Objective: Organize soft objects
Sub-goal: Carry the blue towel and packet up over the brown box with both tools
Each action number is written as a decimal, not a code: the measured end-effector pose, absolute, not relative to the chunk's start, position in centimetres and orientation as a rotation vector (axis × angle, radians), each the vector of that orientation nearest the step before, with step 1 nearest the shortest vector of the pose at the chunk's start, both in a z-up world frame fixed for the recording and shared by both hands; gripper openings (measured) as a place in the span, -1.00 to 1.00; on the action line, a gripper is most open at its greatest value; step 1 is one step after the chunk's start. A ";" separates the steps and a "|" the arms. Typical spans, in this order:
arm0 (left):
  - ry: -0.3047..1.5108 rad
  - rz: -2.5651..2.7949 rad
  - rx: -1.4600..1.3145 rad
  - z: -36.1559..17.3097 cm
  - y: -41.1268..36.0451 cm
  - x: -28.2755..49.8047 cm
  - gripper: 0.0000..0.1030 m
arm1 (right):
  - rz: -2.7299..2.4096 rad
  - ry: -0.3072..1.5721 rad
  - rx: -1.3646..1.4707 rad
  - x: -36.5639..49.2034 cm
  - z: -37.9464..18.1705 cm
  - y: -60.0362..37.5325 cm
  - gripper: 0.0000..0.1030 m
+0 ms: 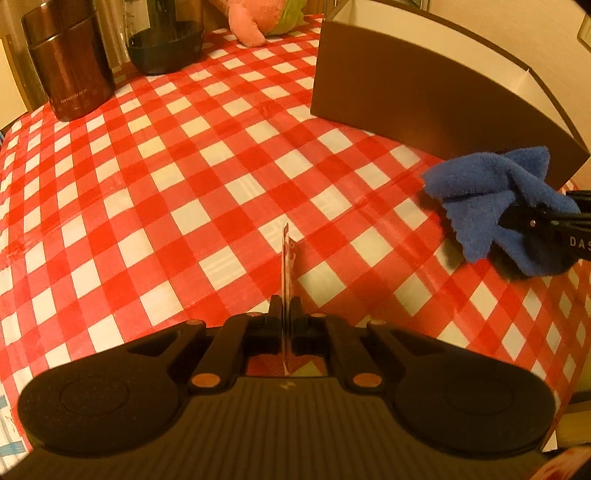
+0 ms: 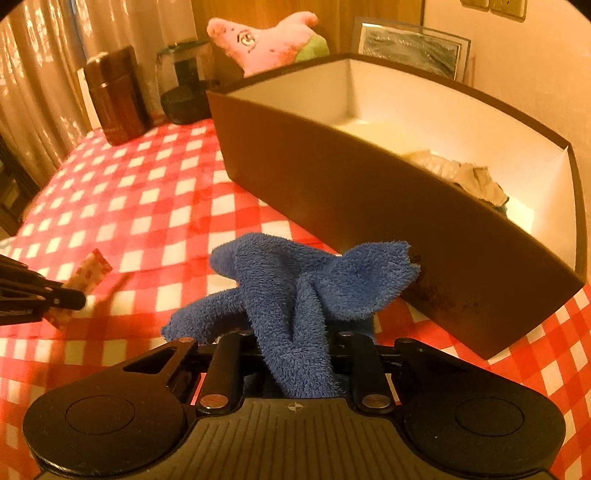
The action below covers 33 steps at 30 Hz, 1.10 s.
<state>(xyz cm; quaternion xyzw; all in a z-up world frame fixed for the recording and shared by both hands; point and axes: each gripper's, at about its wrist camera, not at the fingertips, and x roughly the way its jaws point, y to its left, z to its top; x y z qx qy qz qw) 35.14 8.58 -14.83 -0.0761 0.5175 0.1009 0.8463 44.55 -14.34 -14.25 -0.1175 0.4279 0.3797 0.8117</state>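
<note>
Blue cloth (image 2: 295, 295) pinched between jaws.

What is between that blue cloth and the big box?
Only the box's own near wall. The blue cloth, pinched in the right gripper, hangs just in front of it and must go over the rim. The space inside nearest the cloth looks free.

A table with a red-and-white checked tablecloth (image 1: 207, 177) carries all the things.

At the far left stand a brown cylindrical container (image 1: 68, 62) and, just to its right, a dark glass jar (image 1: 166, 37). A pink plush toy (image 1: 255, 20) lies at the far edge. An open brown box (image 2: 369, 192) with white inner walls rests on the right side of the cloth.
</note>
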 end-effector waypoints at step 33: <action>0.795 0.091 -0.021 -2.5 4.4 45.7 -0.93 | 0.764 0.707 -0.027 50.7 -1.1 -19.5 -0.62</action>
